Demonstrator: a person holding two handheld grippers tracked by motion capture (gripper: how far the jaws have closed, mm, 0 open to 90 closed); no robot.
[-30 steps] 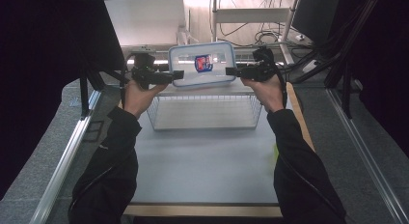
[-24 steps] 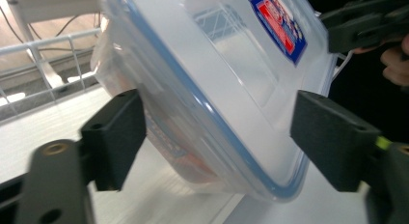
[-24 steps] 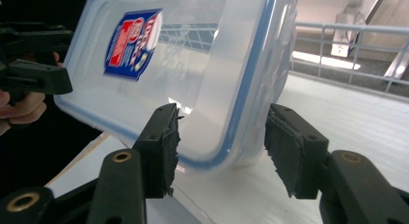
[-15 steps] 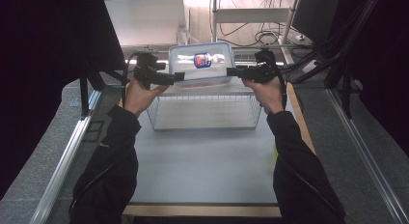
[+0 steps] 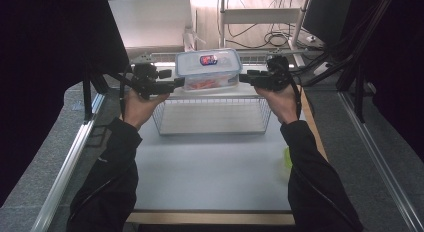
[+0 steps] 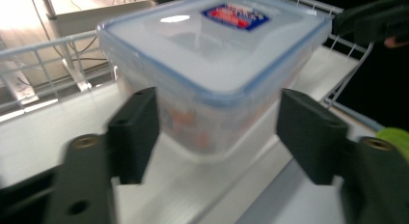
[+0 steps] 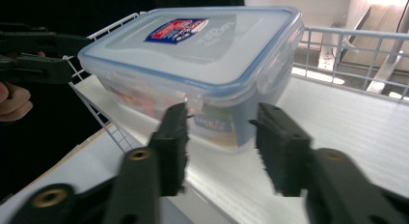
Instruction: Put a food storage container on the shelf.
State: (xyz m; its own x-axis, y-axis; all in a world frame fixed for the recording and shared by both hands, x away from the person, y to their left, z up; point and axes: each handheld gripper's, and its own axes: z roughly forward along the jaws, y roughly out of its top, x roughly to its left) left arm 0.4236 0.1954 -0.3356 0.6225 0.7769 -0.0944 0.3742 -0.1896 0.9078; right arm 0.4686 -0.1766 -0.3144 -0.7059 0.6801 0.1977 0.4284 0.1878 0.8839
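Both grippers, left and right, spread wide, gripping nothing, flanking box above basket; possible slip off ends if closed unevenly.

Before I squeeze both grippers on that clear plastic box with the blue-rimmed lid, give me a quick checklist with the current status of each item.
1. Left gripper open, with the clear plastic box with the blue-rimmed lid between its jaws: ok.
2. Right gripper open, aimed at the box's near end: ok.
3. Grippers on opposite ends of the box, in the high view: ok.
4. Lid seated flat on the box: ok; whether its clips are locked: cannot tell.
5. Box standing level on the white shelf behind the white wire basket: ok.
6. Jaw pads already touching the box walls: cannot tell.
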